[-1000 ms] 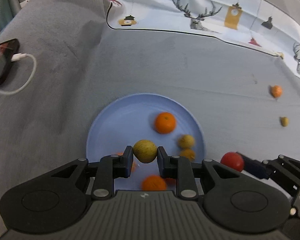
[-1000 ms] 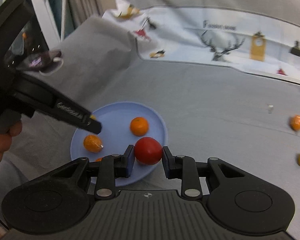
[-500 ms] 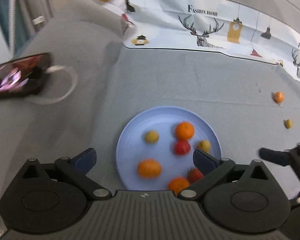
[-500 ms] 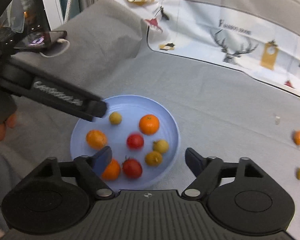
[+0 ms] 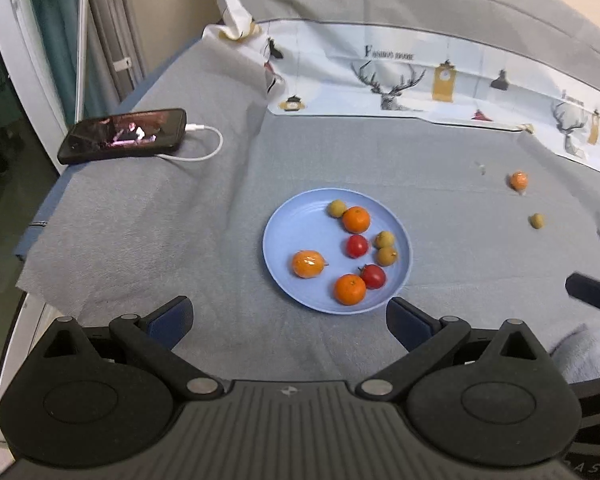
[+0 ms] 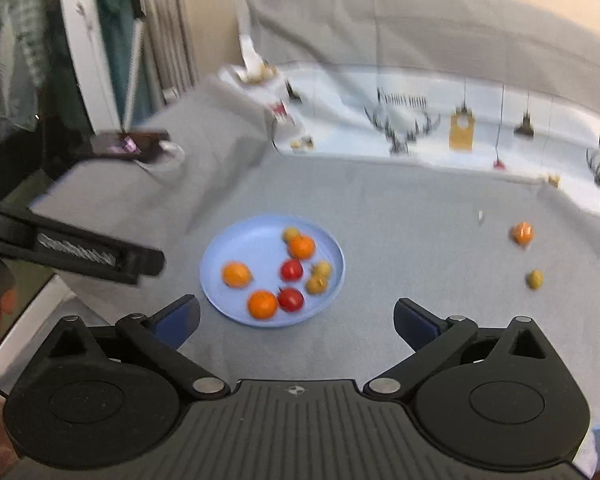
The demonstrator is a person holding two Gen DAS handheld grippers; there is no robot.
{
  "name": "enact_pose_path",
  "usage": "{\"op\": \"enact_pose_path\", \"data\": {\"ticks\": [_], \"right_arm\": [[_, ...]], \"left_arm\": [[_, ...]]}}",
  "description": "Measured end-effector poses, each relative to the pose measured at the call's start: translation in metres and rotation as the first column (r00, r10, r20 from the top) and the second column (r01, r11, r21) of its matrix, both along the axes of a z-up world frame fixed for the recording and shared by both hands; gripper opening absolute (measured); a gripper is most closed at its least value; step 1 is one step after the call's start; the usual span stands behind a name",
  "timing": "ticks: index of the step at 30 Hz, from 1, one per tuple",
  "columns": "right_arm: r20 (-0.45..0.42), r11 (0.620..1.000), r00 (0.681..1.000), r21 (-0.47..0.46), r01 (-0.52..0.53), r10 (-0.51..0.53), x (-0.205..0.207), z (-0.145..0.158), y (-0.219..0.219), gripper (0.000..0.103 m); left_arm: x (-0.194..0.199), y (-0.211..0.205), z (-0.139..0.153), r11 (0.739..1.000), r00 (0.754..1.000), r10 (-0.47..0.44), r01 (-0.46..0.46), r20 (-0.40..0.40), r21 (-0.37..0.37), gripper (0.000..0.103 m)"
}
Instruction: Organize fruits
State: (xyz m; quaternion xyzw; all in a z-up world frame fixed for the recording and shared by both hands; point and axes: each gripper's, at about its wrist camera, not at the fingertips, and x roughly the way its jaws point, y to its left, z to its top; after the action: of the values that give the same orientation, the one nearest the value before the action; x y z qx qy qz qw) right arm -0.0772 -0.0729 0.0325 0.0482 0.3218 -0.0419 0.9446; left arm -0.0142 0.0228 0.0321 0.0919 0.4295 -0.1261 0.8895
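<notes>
**Both grippers spread, fruit on plate**

Left gripper (image 5: 290, 318) spread wide, nothing between jaws. Right gripper (image 6: 296, 320) jaws opening, nothing between them. Blue plate (image 5: 296, 220) on grey cloth (image 5: 140, 232) holds eight fruits. Orange (image 5: 519, 180) and a small yellow fruit (image 5: 536, 221) lie apart, right of the plate.

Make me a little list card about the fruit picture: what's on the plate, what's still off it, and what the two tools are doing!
Plate: round light-blue plate on grey cloth
On plate: three orange fruits, two red tomatoes, three small yellow-green fruits
Off plate: small orange fruit and small yellow-green fruit, far right on the cloth
Left tool: open, holds nothing
Right tool: opening, nothing between its jaws
Also there: black phone with white cable
</notes>
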Motion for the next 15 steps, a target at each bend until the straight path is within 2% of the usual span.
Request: {"op": "enact_pose_path", "data": {"ticks": [3,6,15], "right_arm": [[0.031,1.0,1.0,-0.023,-0.002,0.003,-0.016,0.009,0.006,0.102],[0.052,0.999,0.999,-0.047,-0.008,0.01,-0.032,0.013,0.013,0.102],[0.089,0.995,0.996,-0.1,-0.004,0.013,-0.056,0.019,0.023,0.102]], "left_arm": [[-0.024,0.005,0.009,1.0,0.999,0.005,-0.004,0.049,-0.02,0.103],[-0.044,0.006,0.01,1.0,0.998,-0.005,0.006,0.059,-0.02,0.103],[-0.065,0.013,0.015,1.0,0.996,-0.002,0.004,0.09,-0.017,0.103]]}}
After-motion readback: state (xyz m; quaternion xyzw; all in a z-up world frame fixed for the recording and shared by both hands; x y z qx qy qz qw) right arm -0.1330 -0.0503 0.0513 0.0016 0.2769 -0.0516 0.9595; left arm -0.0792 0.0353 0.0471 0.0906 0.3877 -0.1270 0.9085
